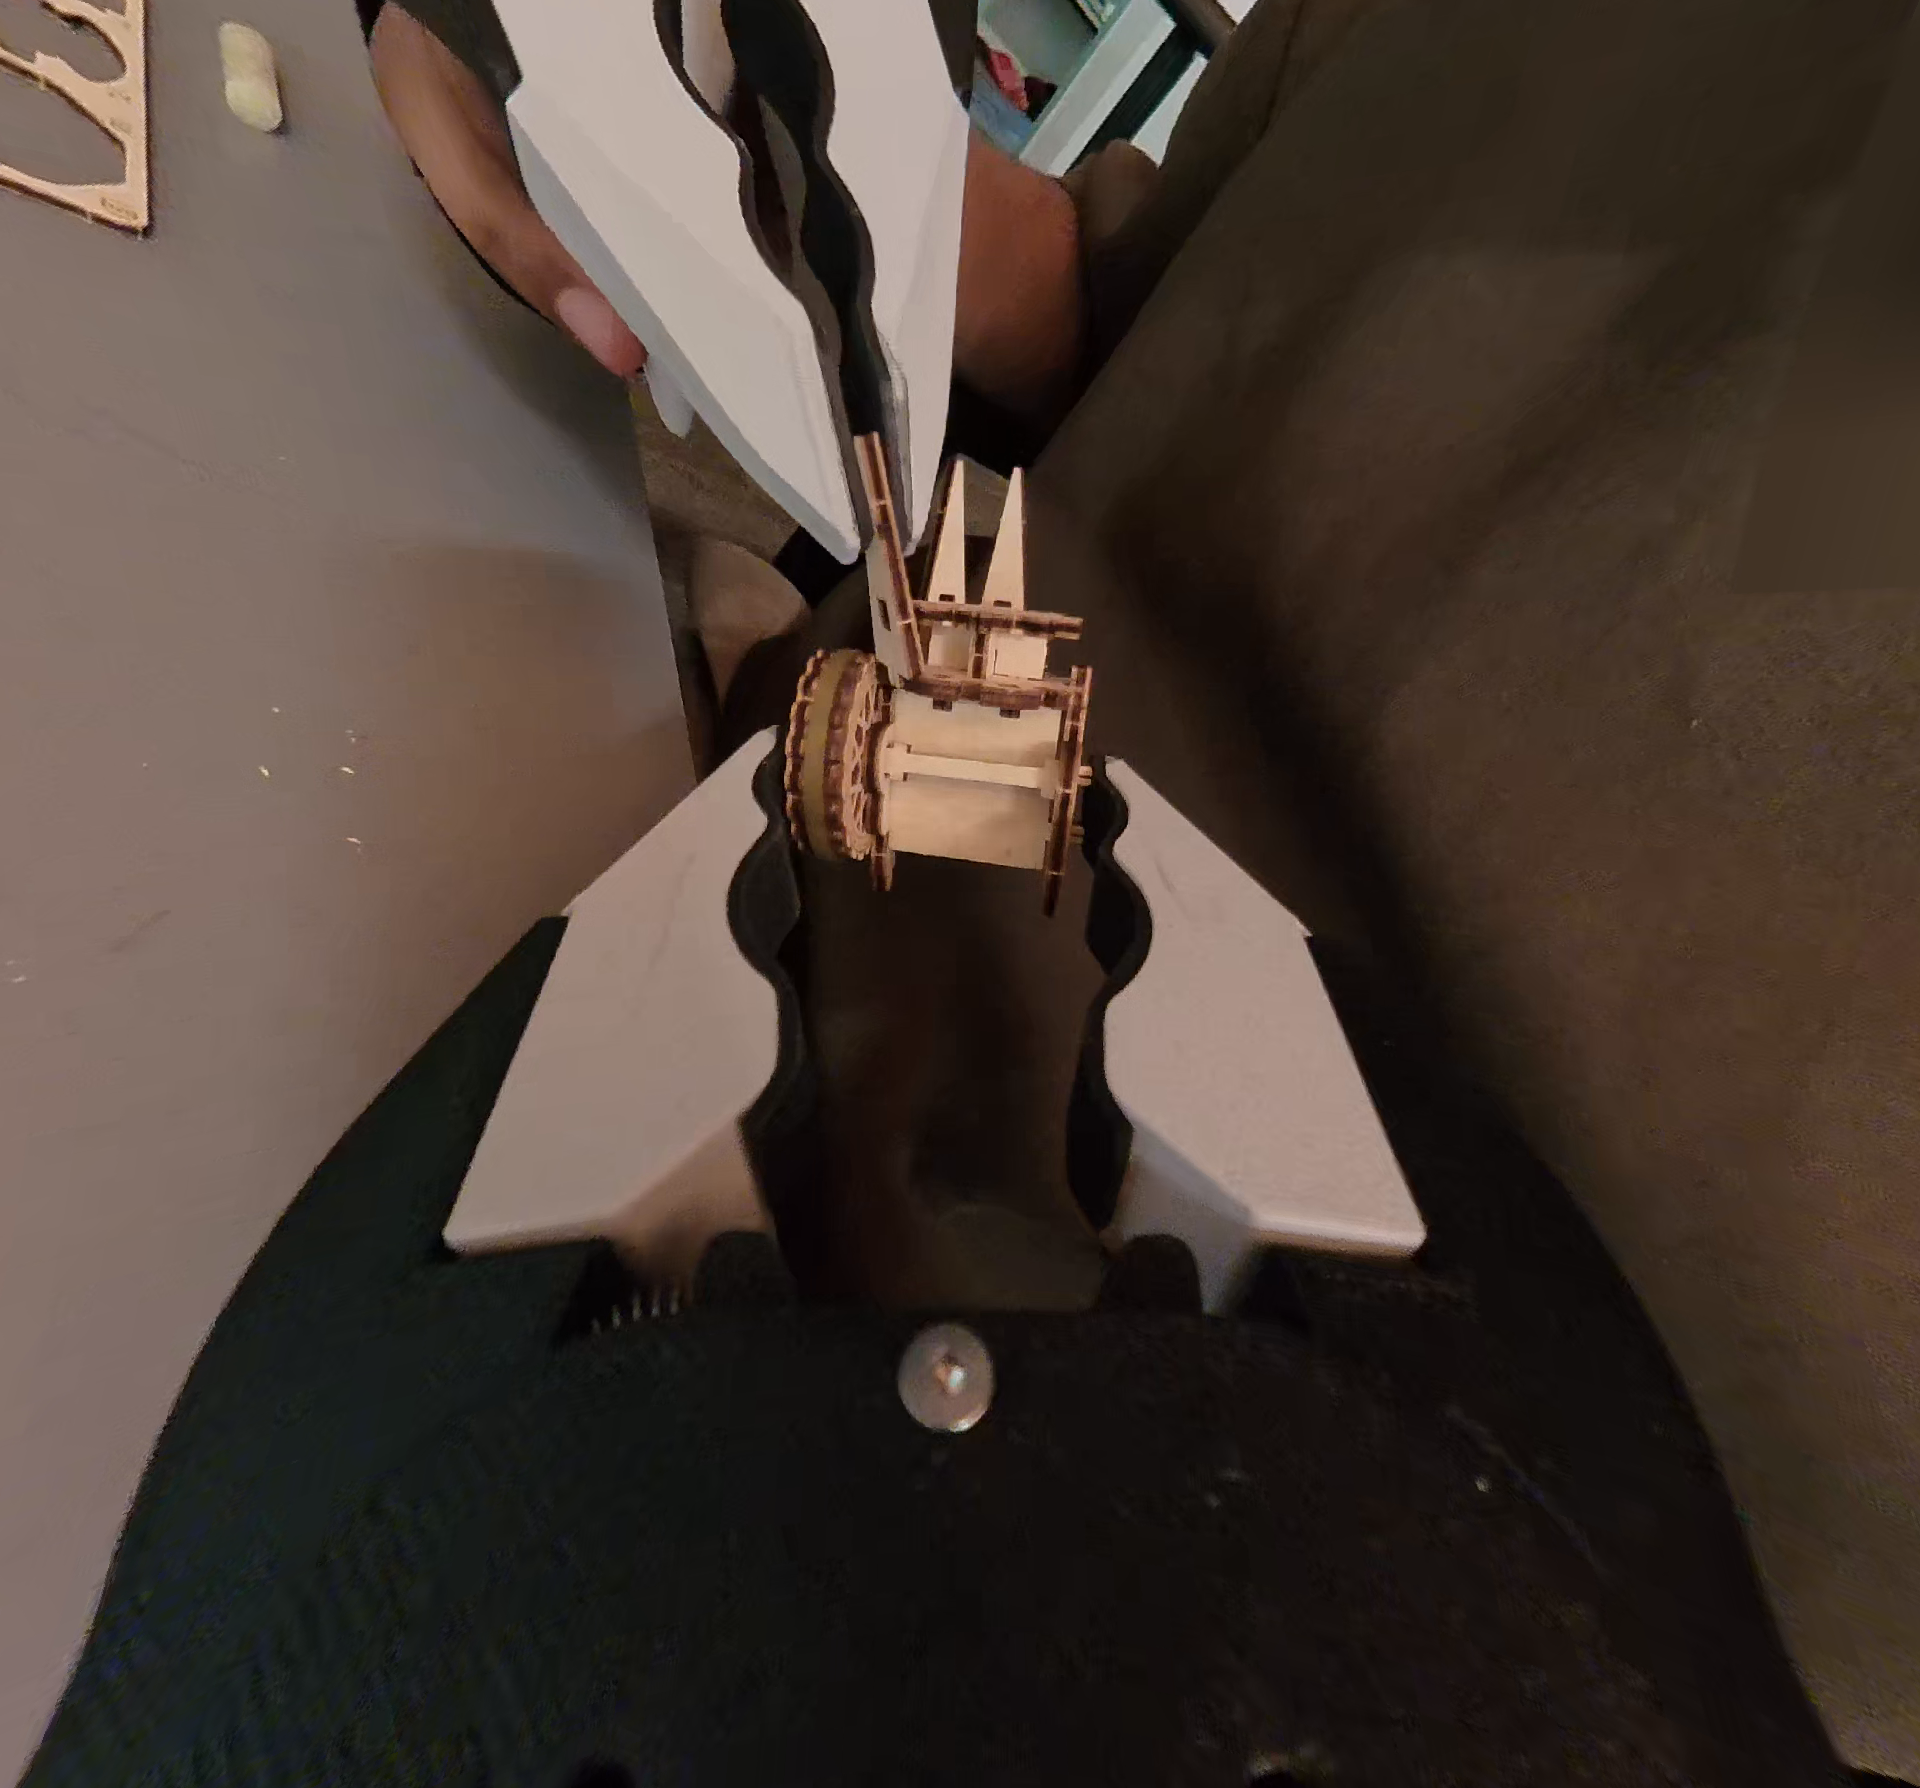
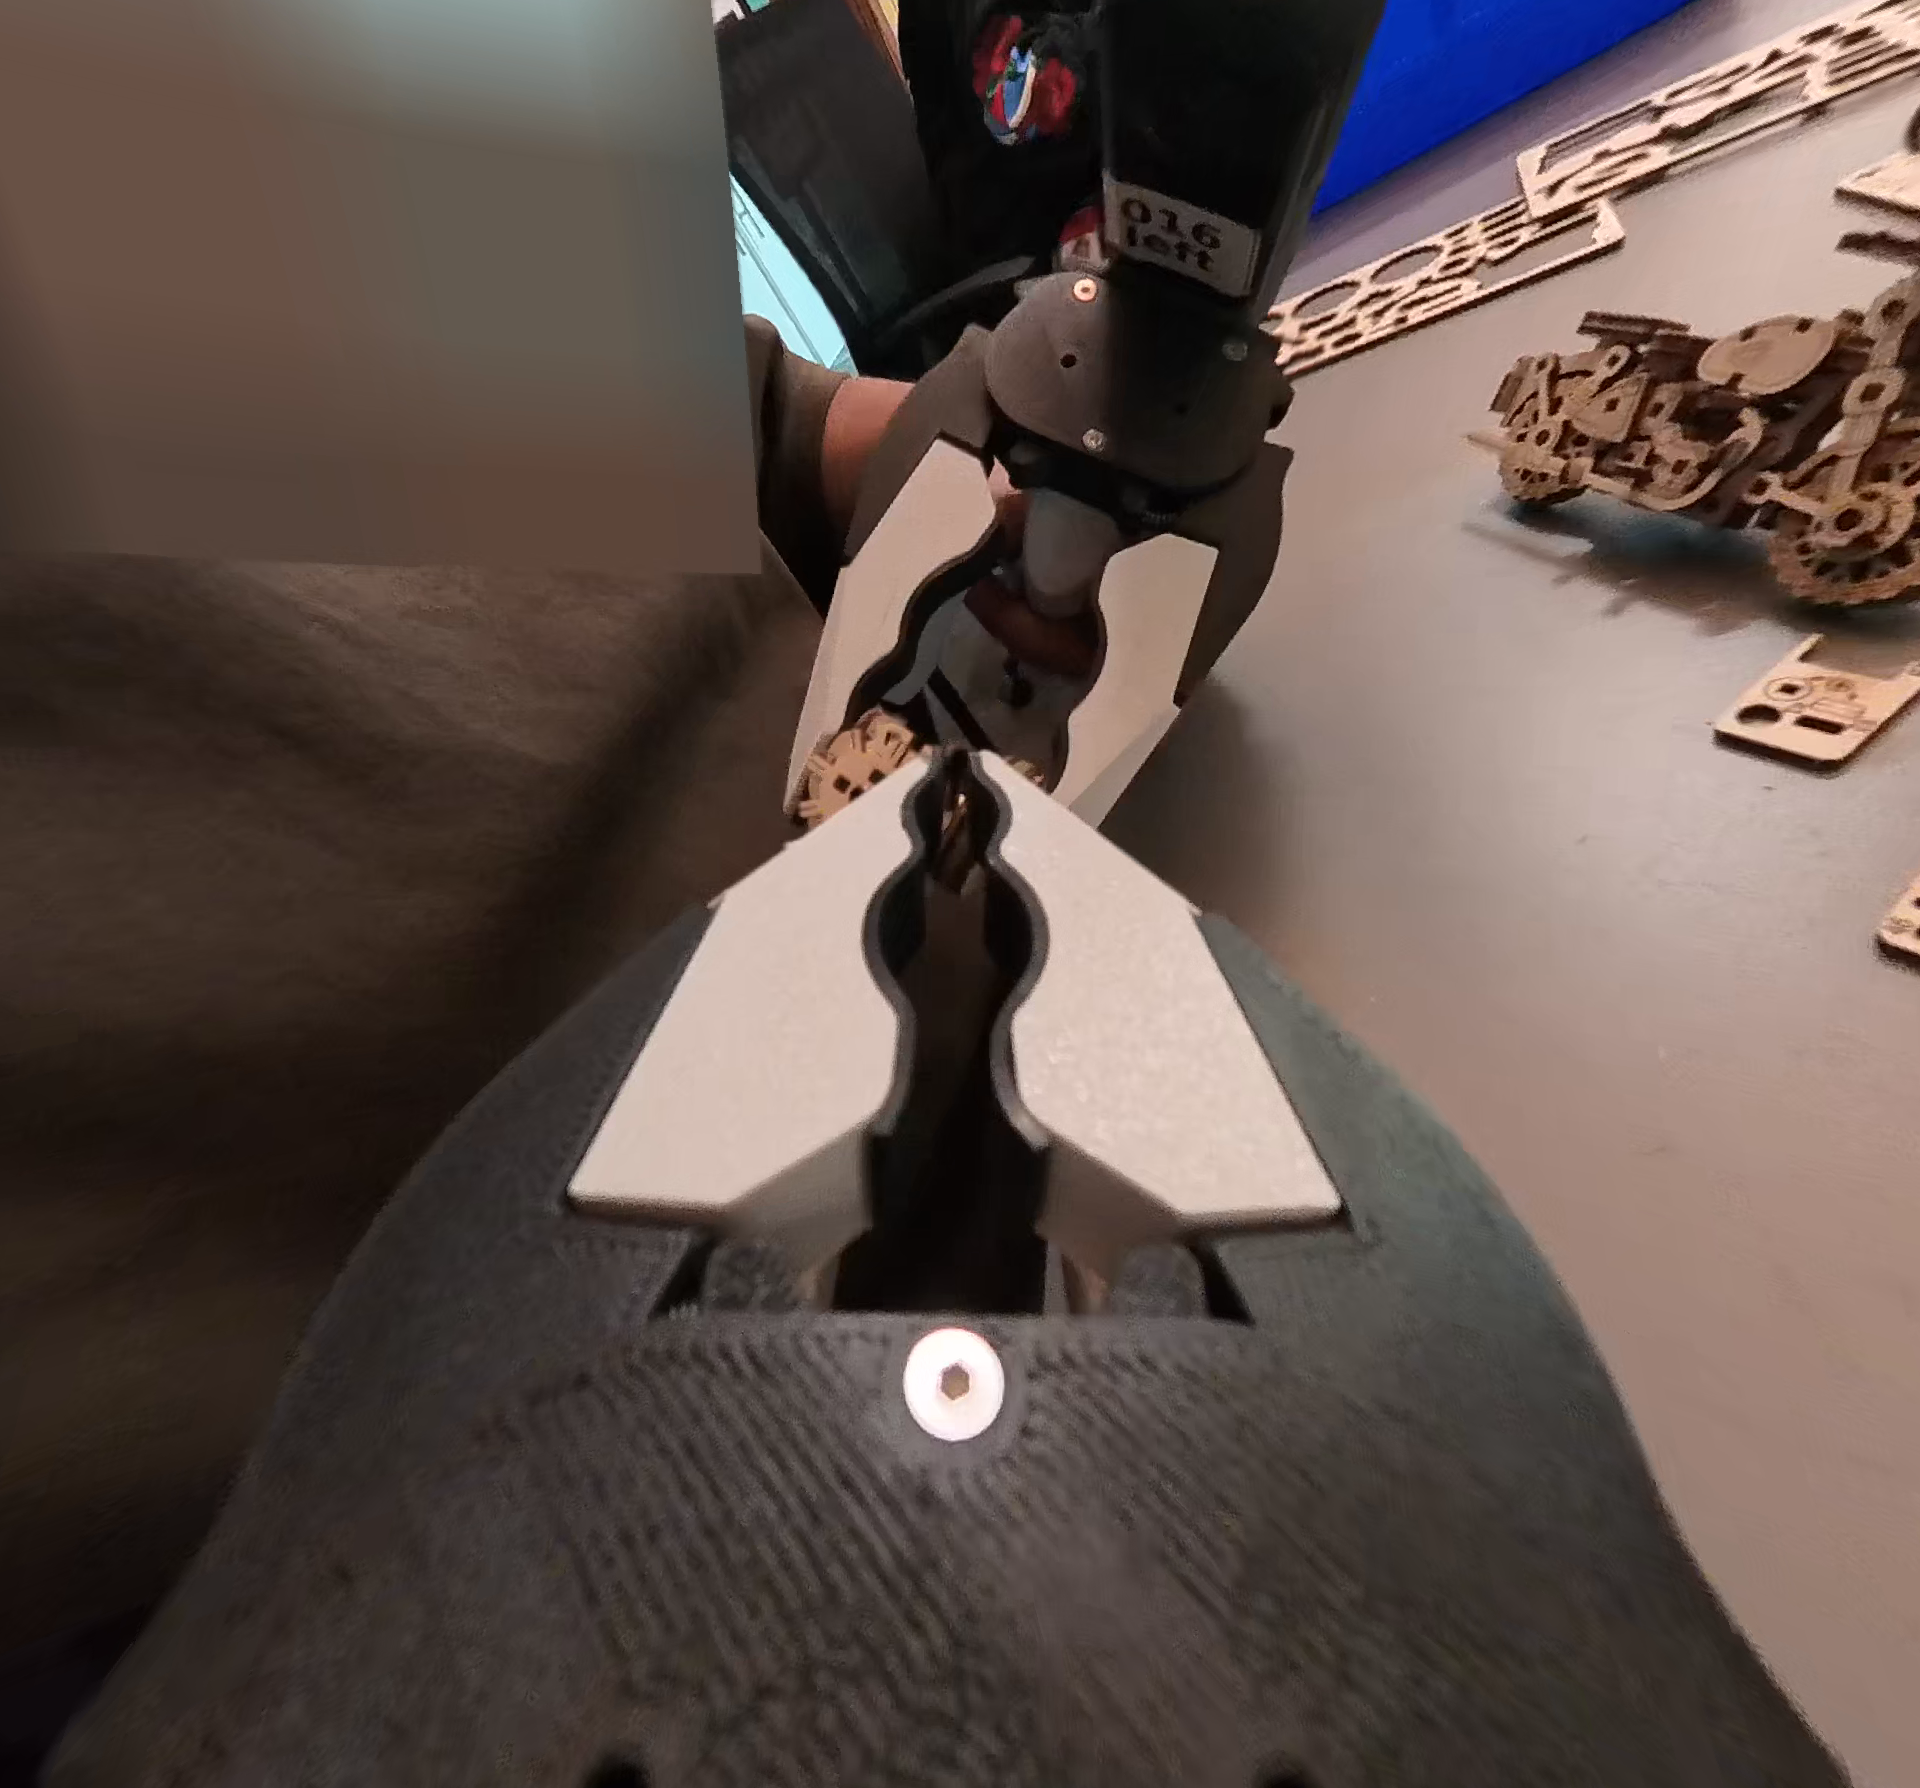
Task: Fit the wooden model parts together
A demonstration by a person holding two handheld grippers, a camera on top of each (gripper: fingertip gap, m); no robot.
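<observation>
Left gripper [image 1: 940, 793]: clamping the wooden drum assembly [image 1: 940, 767] by its two toothed end wheels, fingers spread about the drum's width, holding it in the air beside the table edge.
Right gripper [image 1: 878, 502]: coming in from above in the left wrist view, fingers [image 1: 769, 356] pinched on a thin wooden strip [image 1: 885, 559], pressing its lower end against the assembly's top frame next to the left wheel.
Wooden drum assembly: sitting off the grey table [image 1: 312, 595], over brown fabric [image 1: 1507, 491]; two pointed wooden prongs [image 1: 982, 543] standing up from its frame.
Right wrist view: showing only a sliver of the strip [image 2: 956, 829] between the near fingertips, with the other gripper [image 2: 935, 762] facing it, wheel teeth peeking out.
Table: carrying punched-out wooden sheets [image 2: 1455, 278], a finished wooden vehicle model [image 2: 1714, 450], a small cut card [image 2: 1813, 699] and a blue bin [image 2: 1538, 3].
Left wrist view, table side: showing another punched sheet [image 1: 73, 76] and a small pale lump [image 1: 249, 76].
</observation>
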